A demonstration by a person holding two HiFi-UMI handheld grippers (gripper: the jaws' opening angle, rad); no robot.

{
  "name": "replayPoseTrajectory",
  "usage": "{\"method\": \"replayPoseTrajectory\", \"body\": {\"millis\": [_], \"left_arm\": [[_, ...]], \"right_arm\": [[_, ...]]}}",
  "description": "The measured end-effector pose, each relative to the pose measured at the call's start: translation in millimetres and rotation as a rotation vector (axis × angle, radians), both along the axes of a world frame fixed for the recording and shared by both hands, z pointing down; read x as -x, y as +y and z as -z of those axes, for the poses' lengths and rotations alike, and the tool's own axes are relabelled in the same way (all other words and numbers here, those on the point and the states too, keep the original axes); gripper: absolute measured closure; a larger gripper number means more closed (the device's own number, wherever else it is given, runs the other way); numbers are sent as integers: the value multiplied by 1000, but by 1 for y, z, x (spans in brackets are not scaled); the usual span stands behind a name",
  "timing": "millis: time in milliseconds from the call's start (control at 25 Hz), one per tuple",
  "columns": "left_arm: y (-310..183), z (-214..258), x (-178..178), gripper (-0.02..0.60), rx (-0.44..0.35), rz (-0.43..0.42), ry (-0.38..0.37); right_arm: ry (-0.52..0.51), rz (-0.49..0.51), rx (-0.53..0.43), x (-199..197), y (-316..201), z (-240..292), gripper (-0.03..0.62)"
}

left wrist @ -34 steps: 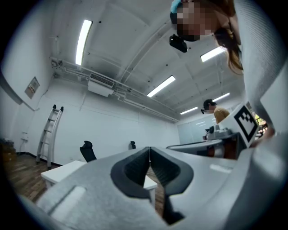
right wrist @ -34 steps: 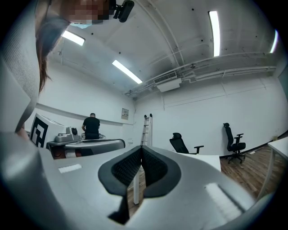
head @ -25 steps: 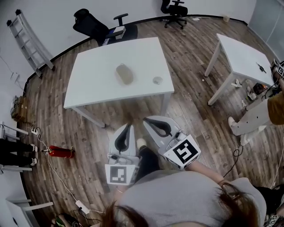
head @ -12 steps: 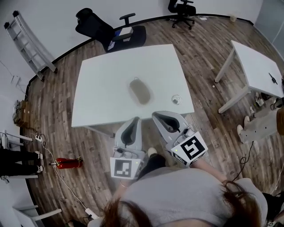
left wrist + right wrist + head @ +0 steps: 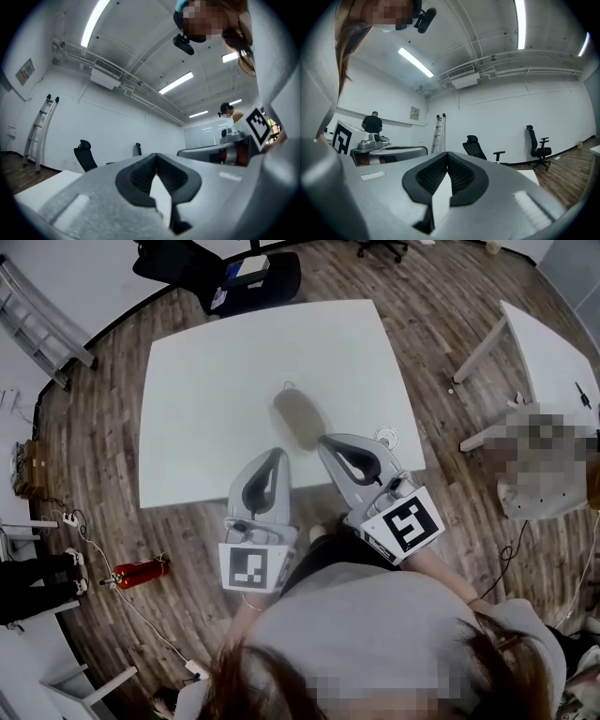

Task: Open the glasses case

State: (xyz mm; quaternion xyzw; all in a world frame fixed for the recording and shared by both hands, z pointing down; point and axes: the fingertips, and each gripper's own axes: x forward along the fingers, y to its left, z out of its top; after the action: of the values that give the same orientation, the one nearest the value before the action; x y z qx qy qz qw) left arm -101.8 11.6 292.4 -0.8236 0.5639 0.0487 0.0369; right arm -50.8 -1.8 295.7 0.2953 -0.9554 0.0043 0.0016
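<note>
Wood-plank floor (image 5: 112, 456), white table (image 5: 206, 399) in the middle of the head view.

- Glasses case (image 5: 298, 418): grey-brown, oval, lying flat on the table a little right of its centre, lid down. It is closed.
- Small clear round object (image 5: 385, 437): on the same table near its right edge, apart from the case.
- Left gripper (image 5: 277, 456): over the near edge of the table, tip aimed at the case and short of it. The left gripper view shows its jaws together with nothing between them.
- Right gripper (image 5: 330, 442): just right of the left one. Its tip is just beside the near right end of the case. Whether it touches cannot be told from above. The right gripper view shows its jaws together and empty.
- Neither gripper view shows the case. Both look out level across the room.
- Surroundings: black office chair (image 5: 187, 263) beyond the far edge of the table, ladder (image 5: 37, 324) against the wall at upper left, red fire extinguisher (image 5: 141, 571) on the floor at lower left, second white table (image 5: 553, 343) at right.
- A person in a dark top (image 5: 372, 124) stands in the background of the right gripper view, back to the camera.
</note>
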Motion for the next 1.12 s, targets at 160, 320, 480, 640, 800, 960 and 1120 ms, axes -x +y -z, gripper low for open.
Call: {"method": "replayPoseTrajectory", "body": {"millis": [160,320,480,640,800,960,1120], "left_arm": [[-21,-15,6,578,48,1,27],[-49,-20,12,578,68,22,23],[-89,-17,17,578,56,47,17],[-122,-11,20,578,47,73,5],[-145,-3,22,578,33,102,-4],[-154,-5,27,578,60,104,1],[-157,-9,36,578,70,99,-3]], "right_arm": [[17,1,39,4,-20,-12,588],[23,22,52,10,-51,-18,588],[30,41,35,12,-92,-16,588],[27,70,27,16,-127,-11,588],[29,109,17,22,-151,-5,588],[42,127,12,32,-162,-5,588],[48,124,24,42,-164,-8,588]]}}
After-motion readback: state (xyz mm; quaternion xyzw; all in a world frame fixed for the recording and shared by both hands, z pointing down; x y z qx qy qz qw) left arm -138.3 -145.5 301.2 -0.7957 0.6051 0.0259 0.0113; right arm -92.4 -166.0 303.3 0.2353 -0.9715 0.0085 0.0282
